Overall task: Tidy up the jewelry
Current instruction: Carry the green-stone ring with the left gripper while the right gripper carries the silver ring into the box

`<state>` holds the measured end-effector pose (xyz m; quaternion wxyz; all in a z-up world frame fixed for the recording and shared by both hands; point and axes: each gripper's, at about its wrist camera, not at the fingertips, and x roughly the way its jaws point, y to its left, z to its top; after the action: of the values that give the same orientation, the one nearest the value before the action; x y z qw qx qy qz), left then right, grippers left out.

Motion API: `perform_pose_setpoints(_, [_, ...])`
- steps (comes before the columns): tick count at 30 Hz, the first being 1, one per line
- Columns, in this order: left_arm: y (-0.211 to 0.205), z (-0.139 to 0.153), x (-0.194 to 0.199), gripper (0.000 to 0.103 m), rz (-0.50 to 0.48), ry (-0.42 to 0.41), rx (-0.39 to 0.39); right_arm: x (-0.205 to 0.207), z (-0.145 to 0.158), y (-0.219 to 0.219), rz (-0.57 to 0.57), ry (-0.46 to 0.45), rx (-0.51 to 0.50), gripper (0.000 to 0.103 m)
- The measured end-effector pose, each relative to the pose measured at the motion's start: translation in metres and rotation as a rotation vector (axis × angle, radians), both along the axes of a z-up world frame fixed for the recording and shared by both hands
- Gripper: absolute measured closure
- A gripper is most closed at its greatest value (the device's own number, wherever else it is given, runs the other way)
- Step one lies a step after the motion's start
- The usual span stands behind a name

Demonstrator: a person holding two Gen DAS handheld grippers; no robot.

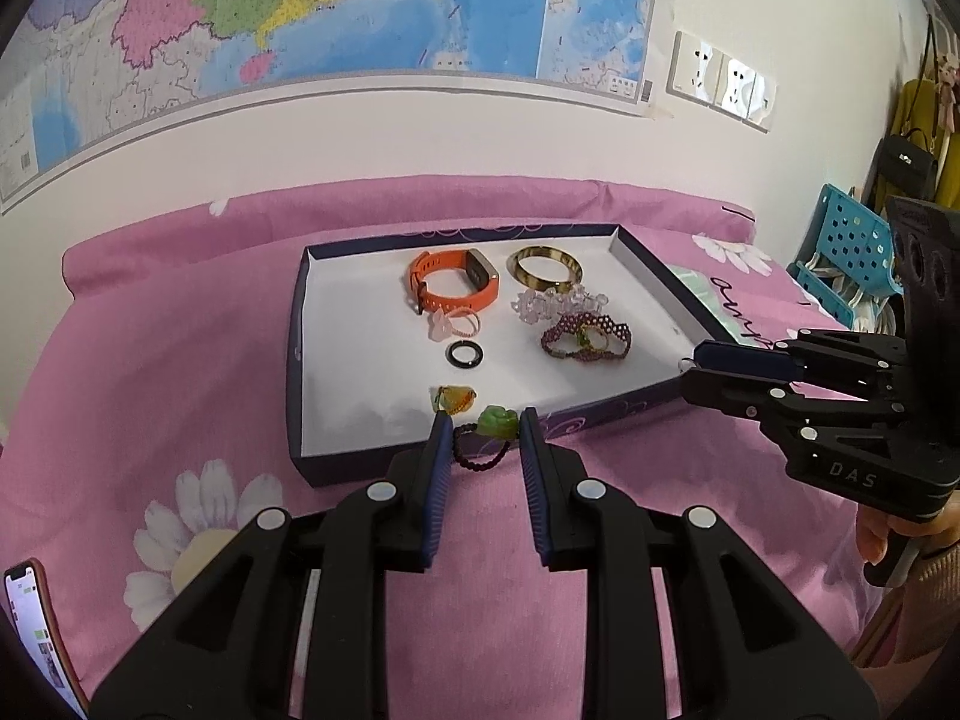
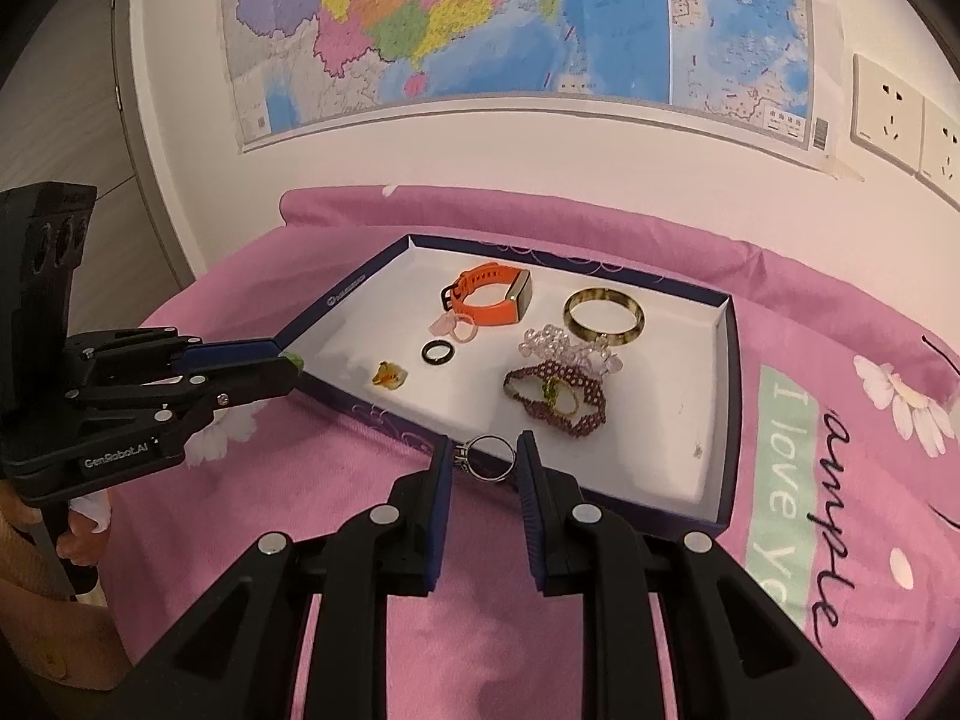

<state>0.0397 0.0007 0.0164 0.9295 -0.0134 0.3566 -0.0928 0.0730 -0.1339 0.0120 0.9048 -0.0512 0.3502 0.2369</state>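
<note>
Gripping rings, each hand-held gripper—left (image 1: 480,427) on green-stoned ring (image 1: 487,438), right (image 2: 485,456) on silver ring (image 2: 489,459)—partly hides its band.

Smartphone with orange case (image 1: 36,630) cut off by the picture's edge, small print on the dark blue tray's rim (image 2: 345,297) too small to read, the tray's near corner hidden behind black gripper fingers (image 1: 738,387)

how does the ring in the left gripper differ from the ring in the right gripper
The left gripper holds a dark beaded ring topped with a green stone; the right gripper holds a silver ring, a plain metal band. The beaded ring looks knobbly and matte, the silver ring smooth and shiny. Both are held at the tray's near edge.
</note>
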Motion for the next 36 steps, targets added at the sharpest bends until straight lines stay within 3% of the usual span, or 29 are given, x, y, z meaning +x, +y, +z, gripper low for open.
perform_pose_setpoints(36, [-0.006,-0.012,0.055,0.080,0.037,0.037,-0.005,0.065,-0.011,0.004,-0.035,0.051,0.010,0.083])
